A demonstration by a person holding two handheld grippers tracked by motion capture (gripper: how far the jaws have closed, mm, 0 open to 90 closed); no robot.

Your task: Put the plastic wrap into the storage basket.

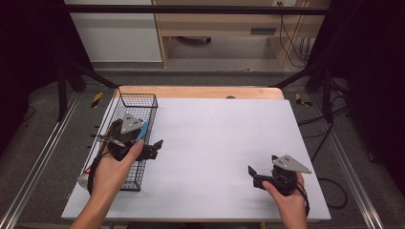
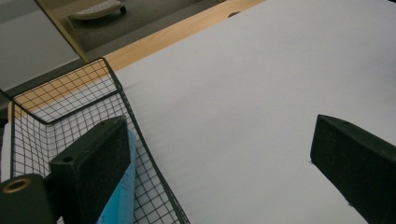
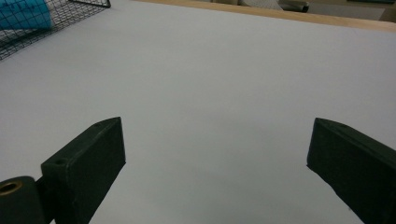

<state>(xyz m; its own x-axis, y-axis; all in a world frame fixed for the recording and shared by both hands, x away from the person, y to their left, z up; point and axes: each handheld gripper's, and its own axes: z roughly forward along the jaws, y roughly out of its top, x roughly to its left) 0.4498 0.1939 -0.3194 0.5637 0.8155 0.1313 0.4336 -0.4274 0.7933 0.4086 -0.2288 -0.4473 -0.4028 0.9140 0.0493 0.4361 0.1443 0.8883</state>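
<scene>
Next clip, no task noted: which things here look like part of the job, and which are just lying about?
Likely in play:
wire basket
blue item inside the basket
left gripper, open, at the basket's edge
right gripper, open, over the bare white sheet

Just lying about:
red-and-white object left of the basket, partly hidden
cables on the floor

Grey carpet floor, wooden desk, black curtains

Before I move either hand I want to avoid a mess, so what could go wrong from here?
The left hand-held gripper hangs open at the wire basket, one jaw by its rim; a sideways move might snag the mesh and drag or tip the basket. The blue item inside lies close to that jaw and could get knocked. The basket also sits near the table's left edge, so a shove could push it off.
</scene>
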